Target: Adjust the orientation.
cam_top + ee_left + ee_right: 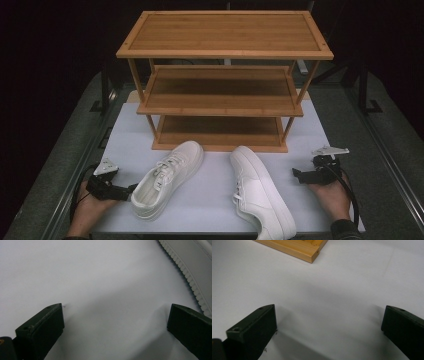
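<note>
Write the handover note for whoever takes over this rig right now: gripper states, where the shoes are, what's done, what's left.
Left gripper: open, holding nothing, low over the white mat, right beside the heel of the left shoe.
Right gripper: open, holding nothing, apart from the right shoe.
Both shoes lie on the mat in front of the wooden rack; its three shelves hold nothing.
Done: nothing grasped yet.
Left: probably lifting each shoe onto a shelf.
</note>
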Demonstrator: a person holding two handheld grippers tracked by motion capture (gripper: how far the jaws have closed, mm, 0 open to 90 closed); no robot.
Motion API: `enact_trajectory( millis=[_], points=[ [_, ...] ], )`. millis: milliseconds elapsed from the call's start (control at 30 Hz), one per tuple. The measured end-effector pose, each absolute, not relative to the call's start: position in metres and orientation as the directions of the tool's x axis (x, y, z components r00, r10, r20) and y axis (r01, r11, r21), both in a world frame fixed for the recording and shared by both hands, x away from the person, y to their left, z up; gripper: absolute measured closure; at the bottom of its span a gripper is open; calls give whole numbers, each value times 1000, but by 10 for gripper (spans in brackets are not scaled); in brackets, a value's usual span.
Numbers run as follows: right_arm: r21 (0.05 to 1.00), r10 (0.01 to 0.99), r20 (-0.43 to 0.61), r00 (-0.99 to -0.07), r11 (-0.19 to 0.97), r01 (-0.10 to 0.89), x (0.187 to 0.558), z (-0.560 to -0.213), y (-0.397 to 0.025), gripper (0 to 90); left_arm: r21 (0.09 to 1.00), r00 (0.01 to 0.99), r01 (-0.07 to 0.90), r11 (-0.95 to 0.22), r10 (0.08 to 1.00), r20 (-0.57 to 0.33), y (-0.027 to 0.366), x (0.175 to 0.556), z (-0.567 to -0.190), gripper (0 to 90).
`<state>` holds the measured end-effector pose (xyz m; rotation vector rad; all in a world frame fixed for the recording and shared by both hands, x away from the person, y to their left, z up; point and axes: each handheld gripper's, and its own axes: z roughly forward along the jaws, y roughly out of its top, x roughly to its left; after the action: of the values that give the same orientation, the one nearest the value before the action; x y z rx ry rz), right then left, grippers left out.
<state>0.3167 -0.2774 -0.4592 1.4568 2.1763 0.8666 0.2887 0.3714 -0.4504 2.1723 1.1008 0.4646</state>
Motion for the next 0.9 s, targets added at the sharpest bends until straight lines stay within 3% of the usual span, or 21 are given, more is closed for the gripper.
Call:
enact_trajectory(
  millis=[100, 167, 300, 367, 400, 433, 533, 900],
  points=[
    [674, 917, 25, -399, 279, 684, 317, -458, -279, 9, 688, 584, 581, -435, 812, 20, 371, 289, -451, 3],
    [677, 912, 23, -410, 287, 677, 316, -457, -279, 69, 688, 584, 582, -434, 812, 19, 371, 289, -450, 4],
    [676, 893, 28, -449, 314, 666, 311, -448, -278, 451, 687, 583, 583, -433, 812, 17, 372, 289, -450, 4],
    [675, 887, 27, -462, 325, 663, 308, -443, -276, 589, 687, 584, 583, -434, 812, 17, 372, 289, -450, 4],
    [675, 887, 27, -462, 325, 663, 308, -443, -276, 589, 687, 584, 583, -434, 812, 17, 372, 289, -450, 4],
    [683, 871, 72, -485, 312, 661, 305, -434, -273, 743, 687, 584, 582, -434, 811, 17, 372, 289, -450, 4],
    [698, 844, 112, -524, 309, 647, 300, -419, -268, 897, 688, 584, 582, -434, 811, 17, 372, 289, -450, 4],
    [786, 667, 232, -708, 300, 541, 274, -374, -244, 898, 687, 585, 583, -434, 811, 16, 372, 289, -450, 4]
  ],
)
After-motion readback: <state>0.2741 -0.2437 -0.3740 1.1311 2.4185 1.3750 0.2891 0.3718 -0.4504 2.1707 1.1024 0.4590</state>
